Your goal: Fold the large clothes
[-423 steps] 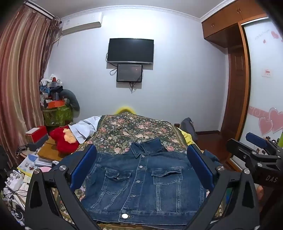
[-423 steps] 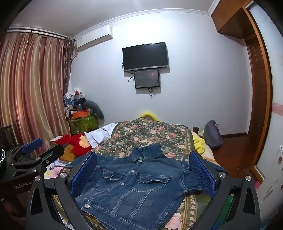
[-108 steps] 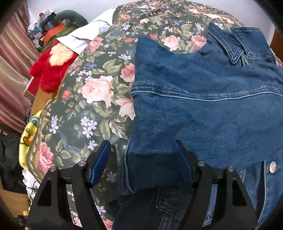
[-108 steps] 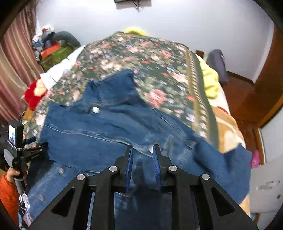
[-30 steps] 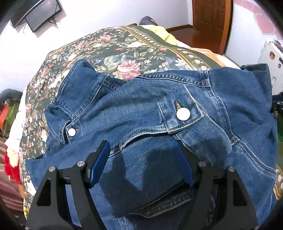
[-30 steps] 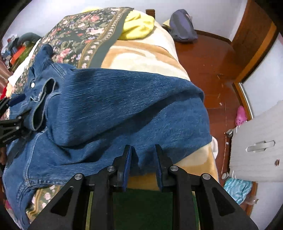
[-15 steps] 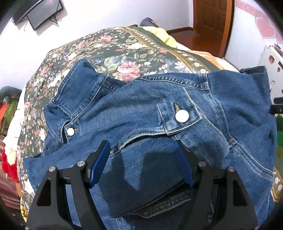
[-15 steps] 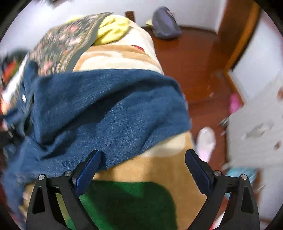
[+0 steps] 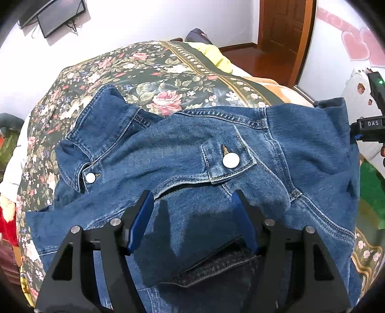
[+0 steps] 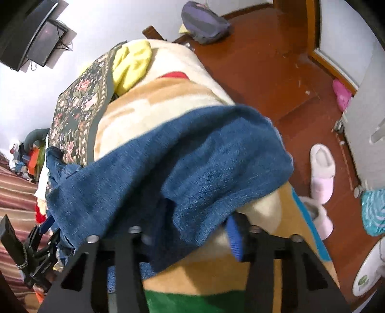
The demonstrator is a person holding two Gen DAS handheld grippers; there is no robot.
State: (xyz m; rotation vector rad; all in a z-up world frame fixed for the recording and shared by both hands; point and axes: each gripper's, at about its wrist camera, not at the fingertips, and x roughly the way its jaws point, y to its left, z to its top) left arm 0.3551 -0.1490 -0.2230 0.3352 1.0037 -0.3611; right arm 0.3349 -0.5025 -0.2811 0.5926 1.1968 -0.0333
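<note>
A blue denim jacket (image 9: 216,149) lies crumpled on the floral bedspread (image 9: 149,72), collar at the left and a buttoned pocket flap in the middle. My left gripper (image 9: 192,216) hovers just over the jacket's front. Its jaws are closing but stand well apart, and the blue pads (image 9: 142,221) press on nothing. In the right wrist view the jacket's edge (image 10: 192,168) hangs over the bed's side. My right gripper (image 10: 192,224) is closing around that edge. Cloth covers its left finger; the right pad (image 10: 234,238) shows bare.
Beige and green blankets (image 10: 216,277) cover the bed's near corner. Pale slippers (image 10: 322,168) and a grey backpack (image 10: 204,21) lie on the wooden floor. A yellow cloth (image 10: 132,65) sits on the bed. A white cabinet (image 10: 370,120) stands at the right.
The right gripper let go of the jacket's edge, opened wide, rolled and shifted sideways, then narrowed around the edge again. The left gripper stayed in place, its jaws slightly narrower.
</note>
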